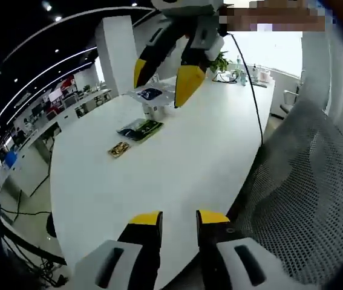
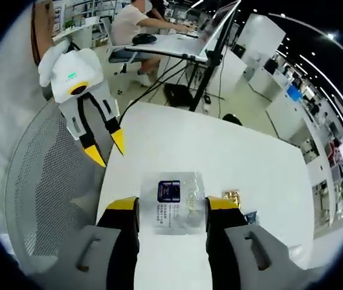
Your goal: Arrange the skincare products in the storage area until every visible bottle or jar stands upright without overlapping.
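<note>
Three packets lie flat on the surface: a clear pouch between the parted right tongs, two sachets beyond. Left tongs apart, empty. Nothing stands upright yet.

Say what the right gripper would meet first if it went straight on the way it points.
Probably the clear plastic skincare packet with the dark blue jar, lying on the white table just ahead between its open jaws; depth is unclear.
</note>
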`<state>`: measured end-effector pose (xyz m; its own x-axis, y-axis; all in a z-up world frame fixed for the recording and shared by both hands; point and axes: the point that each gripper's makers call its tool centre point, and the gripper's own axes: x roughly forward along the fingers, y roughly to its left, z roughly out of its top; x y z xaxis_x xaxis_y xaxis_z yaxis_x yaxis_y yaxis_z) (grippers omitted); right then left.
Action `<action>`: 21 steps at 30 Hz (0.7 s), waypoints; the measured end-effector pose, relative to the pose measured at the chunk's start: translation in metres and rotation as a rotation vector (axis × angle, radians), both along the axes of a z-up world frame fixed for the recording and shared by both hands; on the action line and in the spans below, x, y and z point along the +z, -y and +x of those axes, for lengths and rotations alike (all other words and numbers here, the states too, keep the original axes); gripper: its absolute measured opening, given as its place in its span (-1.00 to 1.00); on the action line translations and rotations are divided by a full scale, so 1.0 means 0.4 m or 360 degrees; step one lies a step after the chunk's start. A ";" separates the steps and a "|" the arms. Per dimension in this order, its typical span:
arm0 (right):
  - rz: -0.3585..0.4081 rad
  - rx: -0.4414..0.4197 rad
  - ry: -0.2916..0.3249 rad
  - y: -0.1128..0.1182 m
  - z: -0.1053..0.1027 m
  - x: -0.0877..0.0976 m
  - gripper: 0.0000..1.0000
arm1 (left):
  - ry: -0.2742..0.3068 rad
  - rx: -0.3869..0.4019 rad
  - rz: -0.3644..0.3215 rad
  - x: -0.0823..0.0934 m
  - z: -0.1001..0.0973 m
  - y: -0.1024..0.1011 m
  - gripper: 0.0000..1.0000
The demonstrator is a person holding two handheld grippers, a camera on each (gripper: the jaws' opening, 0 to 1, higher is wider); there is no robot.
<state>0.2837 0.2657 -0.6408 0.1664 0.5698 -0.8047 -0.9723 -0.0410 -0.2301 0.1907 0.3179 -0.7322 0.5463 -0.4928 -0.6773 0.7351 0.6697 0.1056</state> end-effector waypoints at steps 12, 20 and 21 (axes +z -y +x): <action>-0.0020 -0.0072 -0.0044 -0.025 0.124 -0.003 -0.18 | 0.0052 0.0086 0.0071 -0.008 0.024 -0.030 -0.46; -0.0106 -0.0070 -0.0038 -0.016 0.217 -0.024 -0.18 | 0.0030 0.0104 0.0101 -0.018 0.024 -0.038 -0.45; -0.0112 -0.0073 -0.0037 -0.014 0.226 -0.027 -0.18 | 0.0031 0.0102 0.0103 -0.018 0.023 -0.038 -0.45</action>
